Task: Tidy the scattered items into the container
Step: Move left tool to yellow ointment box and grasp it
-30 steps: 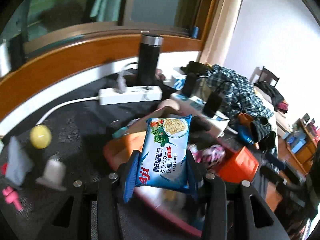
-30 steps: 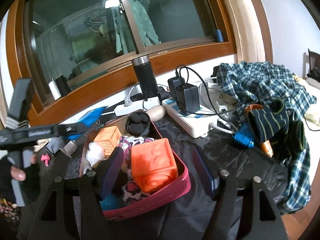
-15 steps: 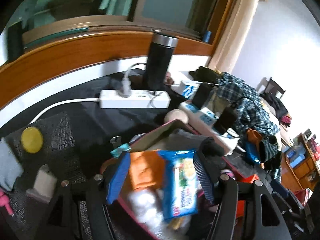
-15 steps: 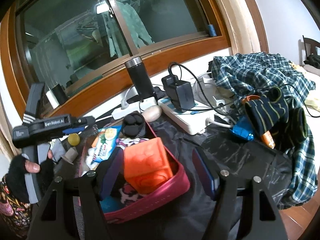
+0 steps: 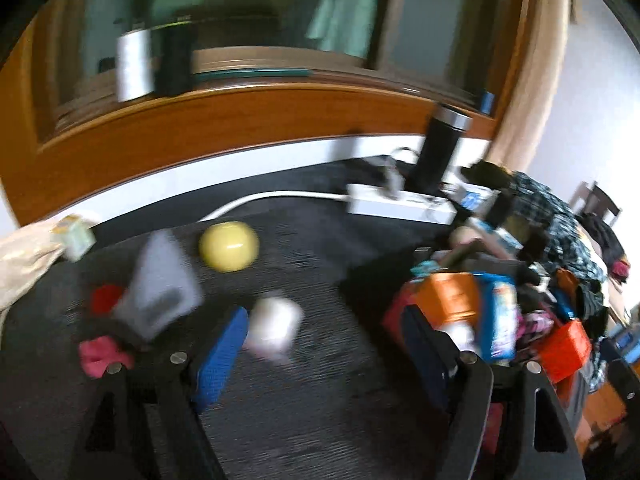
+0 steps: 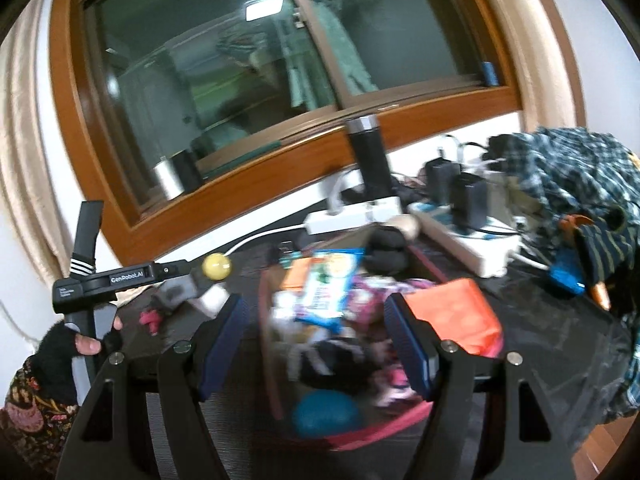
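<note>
1. Two views, left wrist first: your left gripper is spread wide with nothing between its fingers. It points at the dark mat, where loose items lie: a white cap-like piece just ahead of the left finger, a yellow ball beyond it, a grey pouch and a pink toy off to the left. The red container sits at the right, already packed with a biscuit packet and an orange block.

2. This view is smeared, so if you close now you may clip the white piece and knock it over, or nudge the ball so it rolls away.

3. Right wrist view: your right gripper is also spread and empty, hovering over the container. The biscuit packet lies on top of the heap inside.

4. That pile looks heaped high; dropping more onto it could spill the packet over the rim.
</note>
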`<state>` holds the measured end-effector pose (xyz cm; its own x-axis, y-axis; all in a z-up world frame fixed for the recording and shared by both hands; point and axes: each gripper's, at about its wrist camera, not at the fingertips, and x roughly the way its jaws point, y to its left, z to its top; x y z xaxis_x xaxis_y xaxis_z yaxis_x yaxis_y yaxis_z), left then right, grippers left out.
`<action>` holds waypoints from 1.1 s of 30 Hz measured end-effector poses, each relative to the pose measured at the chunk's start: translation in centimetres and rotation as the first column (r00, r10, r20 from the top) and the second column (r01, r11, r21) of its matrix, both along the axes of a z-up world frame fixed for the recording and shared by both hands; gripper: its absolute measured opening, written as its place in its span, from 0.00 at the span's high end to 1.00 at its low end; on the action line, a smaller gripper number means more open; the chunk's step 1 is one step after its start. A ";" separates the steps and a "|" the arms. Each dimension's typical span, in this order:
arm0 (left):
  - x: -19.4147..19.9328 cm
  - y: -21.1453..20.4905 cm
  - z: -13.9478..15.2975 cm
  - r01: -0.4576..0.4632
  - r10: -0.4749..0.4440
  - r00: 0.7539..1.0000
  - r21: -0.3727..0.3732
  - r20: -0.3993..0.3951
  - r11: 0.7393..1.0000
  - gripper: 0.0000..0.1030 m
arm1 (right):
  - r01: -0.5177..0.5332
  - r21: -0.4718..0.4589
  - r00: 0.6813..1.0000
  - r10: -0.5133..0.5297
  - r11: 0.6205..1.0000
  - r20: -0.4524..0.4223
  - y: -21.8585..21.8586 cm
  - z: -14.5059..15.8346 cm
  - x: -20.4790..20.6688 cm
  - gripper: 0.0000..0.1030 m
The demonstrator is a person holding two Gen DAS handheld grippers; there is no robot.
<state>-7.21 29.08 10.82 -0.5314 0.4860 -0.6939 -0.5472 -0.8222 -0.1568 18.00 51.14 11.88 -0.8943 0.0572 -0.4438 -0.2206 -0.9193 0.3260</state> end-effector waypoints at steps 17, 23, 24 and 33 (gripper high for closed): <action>-11.3 -19.3 -2.7 -0.404 0.403 0.915 -0.039 -0.037 0.914 0.22 | -0.189 0.067 0.979 0.183 0.980 0.089 -9.6 -0.5 -6.7 0.24; -16.1 -20.8 -4.5 -0.421 0.417 0.907 -0.085 -0.065 0.903 0.22 | -0.232 0.059 0.966 0.223 0.971 0.134 -11.5 -1.8 -9.2 0.24; -16.9 -20.8 -4.8 -0.420 0.416 0.907 -0.091 -0.063 0.903 0.22 | -0.241 0.054 0.962 0.231 0.969 0.143 -11.8 -2.2 -9.7 0.24; -22.3 -20.0 -6.3 -0.386 0.376 0.922 -0.131 -0.098 0.913 0.22 | -0.307 0.042 0.934 0.293 0.951 0.205 -14.7 -4.5 -13.4 0.24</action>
<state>-29.49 9.06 4.52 -0.7053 0.1340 -0.6961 -0.1930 -0.9812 0.0067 4.56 36.46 7.36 -0.7716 -0.1623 -0.6150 0.0171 -0.9718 0.2350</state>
